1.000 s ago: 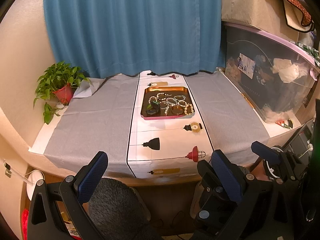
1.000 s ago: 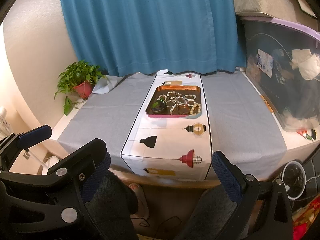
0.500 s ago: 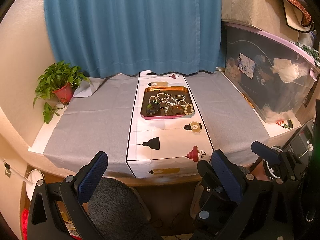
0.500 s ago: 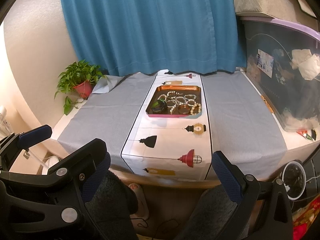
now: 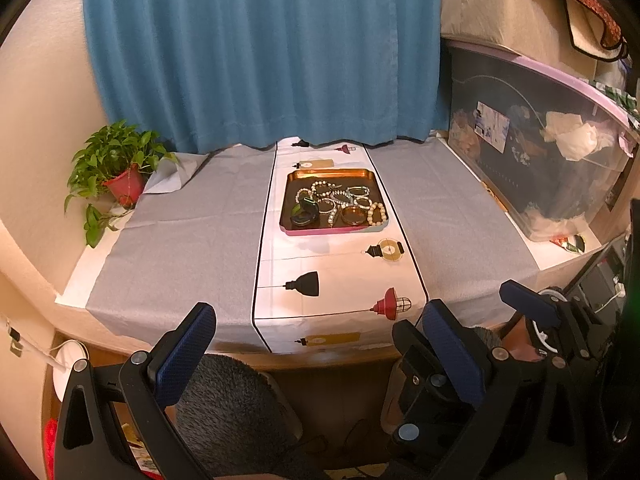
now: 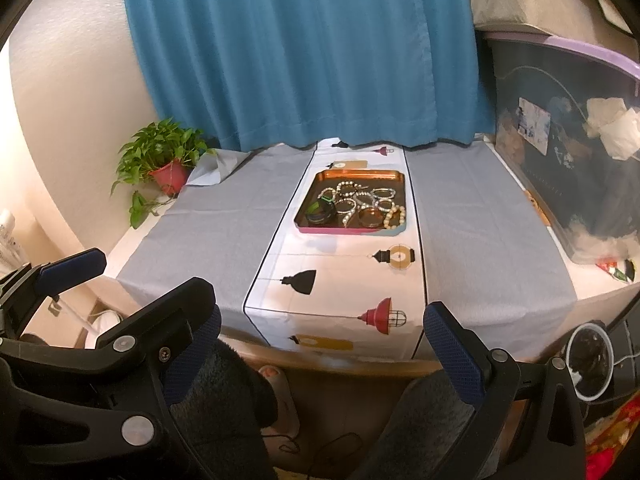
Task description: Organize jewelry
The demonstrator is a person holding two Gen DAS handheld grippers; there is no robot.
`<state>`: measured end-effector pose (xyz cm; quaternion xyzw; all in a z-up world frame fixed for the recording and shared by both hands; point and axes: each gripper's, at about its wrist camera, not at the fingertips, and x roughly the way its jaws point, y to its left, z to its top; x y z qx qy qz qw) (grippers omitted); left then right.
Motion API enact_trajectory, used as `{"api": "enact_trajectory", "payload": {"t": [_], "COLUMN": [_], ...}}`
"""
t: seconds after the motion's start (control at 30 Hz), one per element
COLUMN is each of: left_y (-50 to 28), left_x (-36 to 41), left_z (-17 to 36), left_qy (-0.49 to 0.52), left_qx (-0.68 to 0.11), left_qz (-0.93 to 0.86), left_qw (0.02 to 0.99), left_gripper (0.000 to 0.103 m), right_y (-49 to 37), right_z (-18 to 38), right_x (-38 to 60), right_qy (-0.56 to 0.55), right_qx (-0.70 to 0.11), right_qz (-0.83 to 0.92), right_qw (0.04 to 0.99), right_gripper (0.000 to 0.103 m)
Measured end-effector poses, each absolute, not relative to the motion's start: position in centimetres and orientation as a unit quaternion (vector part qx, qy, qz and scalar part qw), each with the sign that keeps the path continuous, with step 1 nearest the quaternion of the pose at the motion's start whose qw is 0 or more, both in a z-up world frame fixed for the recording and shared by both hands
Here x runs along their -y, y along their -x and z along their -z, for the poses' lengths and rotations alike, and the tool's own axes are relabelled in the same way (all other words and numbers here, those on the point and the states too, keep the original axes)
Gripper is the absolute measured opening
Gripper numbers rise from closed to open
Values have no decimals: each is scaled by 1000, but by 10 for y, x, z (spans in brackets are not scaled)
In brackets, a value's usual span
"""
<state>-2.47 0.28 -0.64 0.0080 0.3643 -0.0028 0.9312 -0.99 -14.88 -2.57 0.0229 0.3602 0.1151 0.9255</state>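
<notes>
Both tongs, left [image 5: 316,344] and right [image 6: 320,344], hung spread and empty below the worktop [image 5: 180,240] edge, the jewelry tray [image 5: 332,230] well ahead; its tangled bracelets [image 5: 340,200] could snag and lift together.

A glossy, copper-toned metal tray [image 5: 332,175] holds beaded bracelets [image 5: 344,202] with a pearly sheen, on a smooth white printed cloth runner [image 5: 332,276] flanked by matt grey fabric [image 5: 180,248]. Behind hangs a soft blue cloth curtain [image 5: 260,52]; a translucent plastic storage bin [image 5: 532,148] stands nearby. The gripper pads [image 6: 456,360] are dark blue and finely textured.
</notes>
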Motion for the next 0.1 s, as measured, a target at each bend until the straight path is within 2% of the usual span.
{"api": "enact_trajectory", "payload": {"t": [0.1], "left_y": [22], "left_x": [-4], "left_z": [10], "left_qy": [-9], "left_qx": [-367], "left_qz": [2], "left_qw": [930], "left_gripper": [103], "right_y": [7], "right_z": [28], "right_x": [148], "right_qy": [-23], "right_qx": [-363], "right_qz": [-118], "right_qw": [924], "right_gripper": [101]}}
